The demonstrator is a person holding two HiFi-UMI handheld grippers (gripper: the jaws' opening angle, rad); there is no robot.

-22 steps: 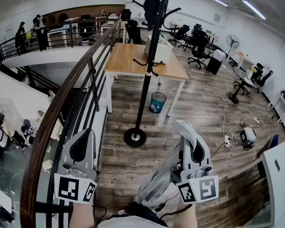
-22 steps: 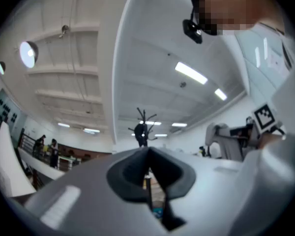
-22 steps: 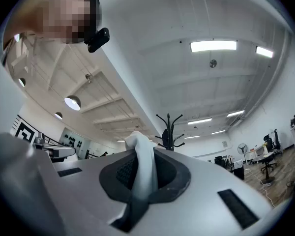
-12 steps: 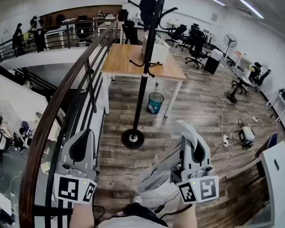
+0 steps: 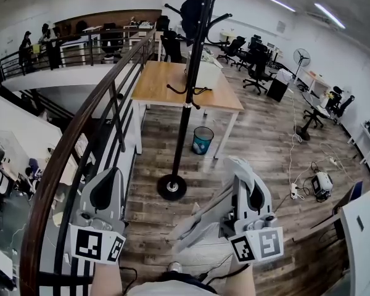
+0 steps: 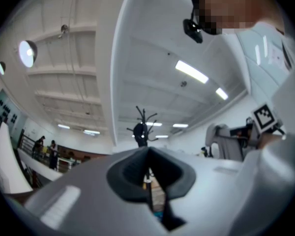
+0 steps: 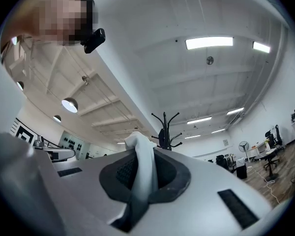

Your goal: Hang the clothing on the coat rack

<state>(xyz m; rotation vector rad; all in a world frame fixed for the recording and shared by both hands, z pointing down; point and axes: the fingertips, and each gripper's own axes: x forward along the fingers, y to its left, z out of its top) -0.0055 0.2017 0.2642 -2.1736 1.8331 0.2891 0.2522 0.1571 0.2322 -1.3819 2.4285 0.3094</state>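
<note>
Open-plan office with a wood-plank floor (image 5: 265,134), seen from head height looking steeply down. At lower left of the head view, the left hand-held gripper (image 5: 109,176) is clenched with nothing in it; its own view shows the two jaws (image 6: 148,178) meeting, with only a thin slit between them. At lower right of the head view, the right hand-held gripper (image 5: 242,171) is clenched on the clothing (image 5: 197,221), a pale grey-white piece. The cloth pokes up past the jaw tips and trails down and to the left, towards the bottom edge of the frame. In the right gripper view the cloth (image 7: 143,161) fills the gap between the jaws (image 7: 142,178).

Beyond both grippers, at the centre of the head view, stands the black coat rack (image 5: 186,103), upright on a round base. A dark garment (image 5: 191,8) hangs near its top. A wooden worktop (image 5: 163,82) sits just behind the pole, with a blue bin (image 5: 202,139) under its near edge. A dark railing (image 5: 80,134) curves up the left side of the frame. Office chairs (image 5: 256,57) and a fan (image 5: 302,55) stand at upper right.
</note>
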